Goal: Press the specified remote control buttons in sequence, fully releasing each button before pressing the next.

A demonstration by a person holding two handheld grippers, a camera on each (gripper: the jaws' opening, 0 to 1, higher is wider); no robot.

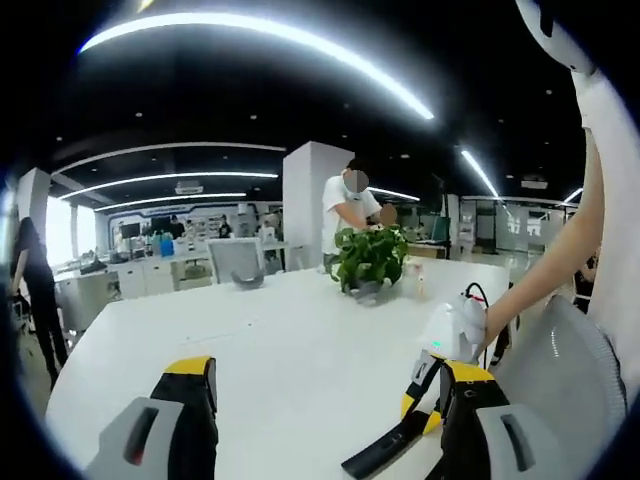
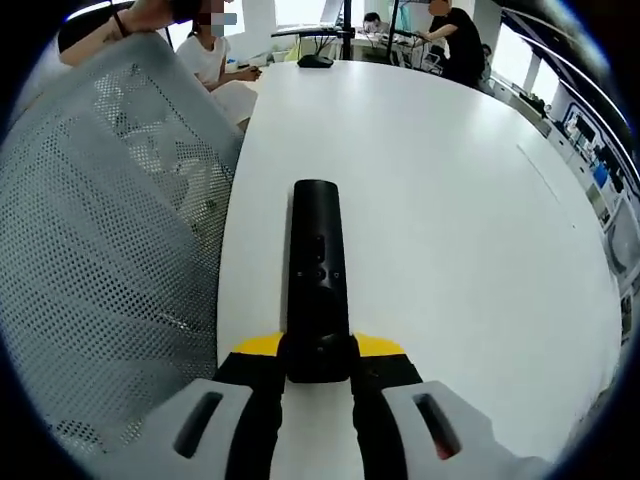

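A long black remote (image 2: pixel 315 265) with small buttons on its upper face points away over the white table (image 2: pixel 450 200). My right gripper (image 2: pixel 318 362) is shut on the remote's near end, yellow-tipped jaws pressed against both its sides. In the left gripper view the same remote (image 1: pixel 385 452) shows at the bottom, held by the right gripper (image 1: pixel 424 385), which comes in from the right. My left gripper (image 1: pixel 325 405) stands open above the table (image 1: pixel 270 340), its jaws far apart with nothing between them and the remote just right of the gap.
A grey mesh chair (image 2: pixel 100 250) stands against the table's left edge, also seen as the chair (image 1: pixel 560 380). A potted green plant (image 1: pixel 370 260) sits at the table's far side, with a person (image 1: pixel 345 205) behind it. More people (image 2: pixel 455 40) sit at the far end.
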